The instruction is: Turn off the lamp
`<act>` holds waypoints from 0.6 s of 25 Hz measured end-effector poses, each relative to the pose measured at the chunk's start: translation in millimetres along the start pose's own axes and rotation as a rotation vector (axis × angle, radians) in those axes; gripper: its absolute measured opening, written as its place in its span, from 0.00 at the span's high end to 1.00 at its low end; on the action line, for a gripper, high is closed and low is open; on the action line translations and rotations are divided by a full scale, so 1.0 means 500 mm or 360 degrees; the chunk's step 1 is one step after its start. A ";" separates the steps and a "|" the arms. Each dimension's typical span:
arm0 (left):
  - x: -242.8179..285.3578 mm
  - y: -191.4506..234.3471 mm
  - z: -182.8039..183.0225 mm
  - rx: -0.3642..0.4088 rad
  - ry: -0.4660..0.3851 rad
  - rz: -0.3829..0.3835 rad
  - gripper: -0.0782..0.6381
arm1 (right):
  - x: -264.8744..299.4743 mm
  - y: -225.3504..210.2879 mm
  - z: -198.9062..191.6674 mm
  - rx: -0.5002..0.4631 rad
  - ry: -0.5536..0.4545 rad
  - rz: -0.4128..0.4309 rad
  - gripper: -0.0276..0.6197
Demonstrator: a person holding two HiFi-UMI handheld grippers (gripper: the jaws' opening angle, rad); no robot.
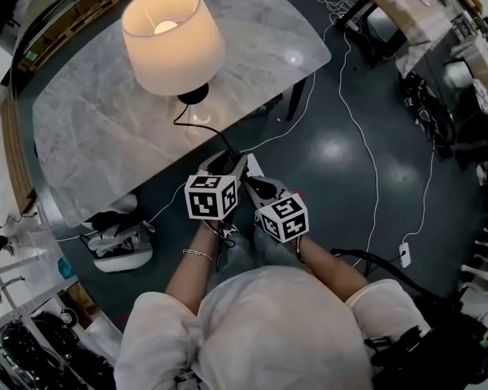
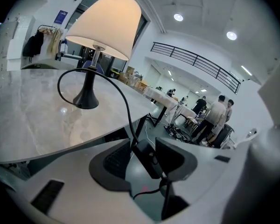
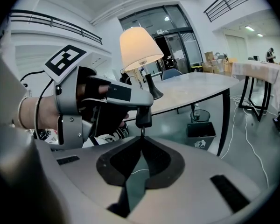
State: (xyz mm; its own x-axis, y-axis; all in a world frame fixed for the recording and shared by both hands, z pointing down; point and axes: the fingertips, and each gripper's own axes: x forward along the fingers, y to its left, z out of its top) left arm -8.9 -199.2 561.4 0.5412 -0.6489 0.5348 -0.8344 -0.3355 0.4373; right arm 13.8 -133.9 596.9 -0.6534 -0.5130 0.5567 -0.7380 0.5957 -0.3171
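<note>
the left tool [image 2: 146, 158] is closed on the lamp's inline switch [image 3: 143, 118], a small black block held between its two dark pads, one pad against each side of it. the right tool [image 3: 141, 135] sits just below. its jaws are brought together at the tips and pinch the thin black cord [image 2: 123, 97] where it leaves the bottom of the switch. in the head view both tools lie side by side, just off the near edge of the bench [image 1: 89, 136], with their marker cubes facing up.

from the switch the cord rises over the near edge, loops once on the pale marble top and runs to the black flared base [image 2: 86, 99] of the table lamp [image 1: 172, 39]. the lamp stands upright, set back from the near edge and toward the far side of the bench. its cream shade glows, and the lit bulb [image 1: 166, 27] shows as a bright spot through the open top.

below the bench, near the leg at its right corner, a dark waste bin [image 3: 200, 135] with a white mark on its front stands on the floor. its inside is not visible from here.
</note>
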 end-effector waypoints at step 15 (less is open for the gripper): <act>0.012 -0.008 0.000 0.0022 0.0024 -0.0016 0.68 | 0.000 -0.017 -0.004 0.0051 0.0001 0.0007 0.93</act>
State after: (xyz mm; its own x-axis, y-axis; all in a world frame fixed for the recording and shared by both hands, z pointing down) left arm -2.3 -201.9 563.0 0.5508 -0.6351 0.5415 -0.8303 -0.3512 0.4327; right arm 20.3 -137.8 601.2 -0.6565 -0.5100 0.5558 -0.7401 0.5779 -0.3438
